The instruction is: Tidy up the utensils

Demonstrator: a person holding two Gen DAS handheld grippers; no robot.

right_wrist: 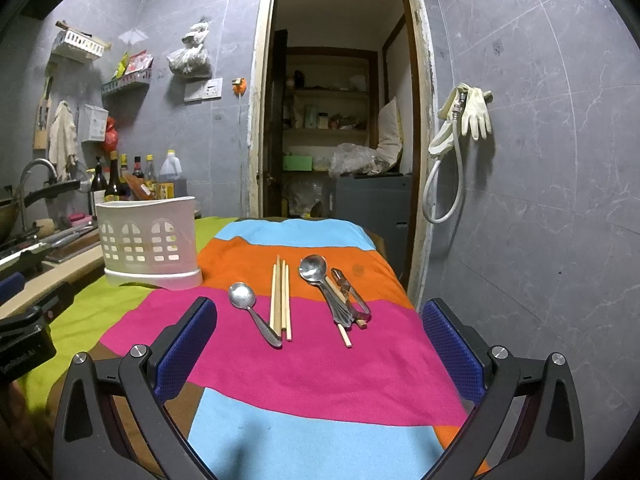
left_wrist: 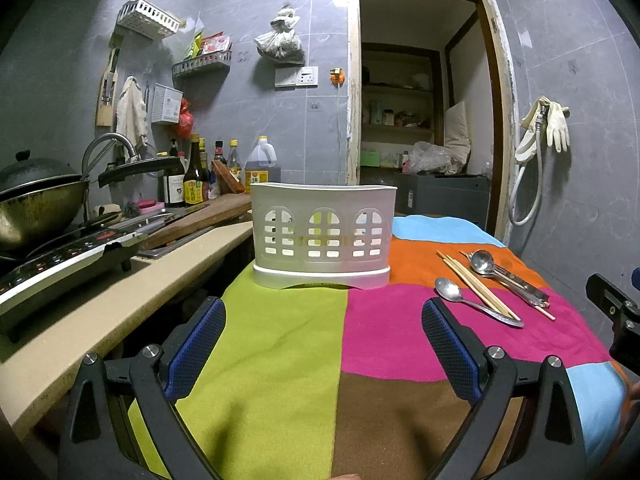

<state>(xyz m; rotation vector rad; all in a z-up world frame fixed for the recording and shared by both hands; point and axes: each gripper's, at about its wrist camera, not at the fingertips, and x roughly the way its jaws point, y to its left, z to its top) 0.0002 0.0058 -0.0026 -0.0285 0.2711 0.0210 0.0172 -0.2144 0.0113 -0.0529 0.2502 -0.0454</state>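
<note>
A white perforated utensil basket [left_wrist: 322, 236] [right_wrist: 149, 236] stands upright on a table under a colourful patchwork cloth [left_wrist: 280, 360] [right_wrist: 320, 360]. To its right lie a steel spoon [left_wrist: 472, 300] [right_wrist: 250, 308], a few wooden chopsticks [left_wrist: 476, 284] [right_wrist: 280, 296], and a pile of more spoons with a metal peeler and another chopstick [left_wrist: 504, 272] [right_wrist: 340, 292]. My left gripper [left_wrist: 324, 336] hangs open in front of the basket, holding nothing. My right gripper [right_wrist: 320, 336] is open too, just short of the spoon and chopsticks. Part of the left gripper shows at the left edge of the right wrist view.
A beige counter [left_wrist: 100, 312] to the left carries an induction cooker [left_wrist: 68, 256], a wok [left_wrist: 36, 204], knives, a cutting board and sauce bottles [left_wrist: 196, 180]. Grey tiled walls stand behind and to the right. An open doorway [right_wrist: 340, 120] lies beyond the table.
</note>
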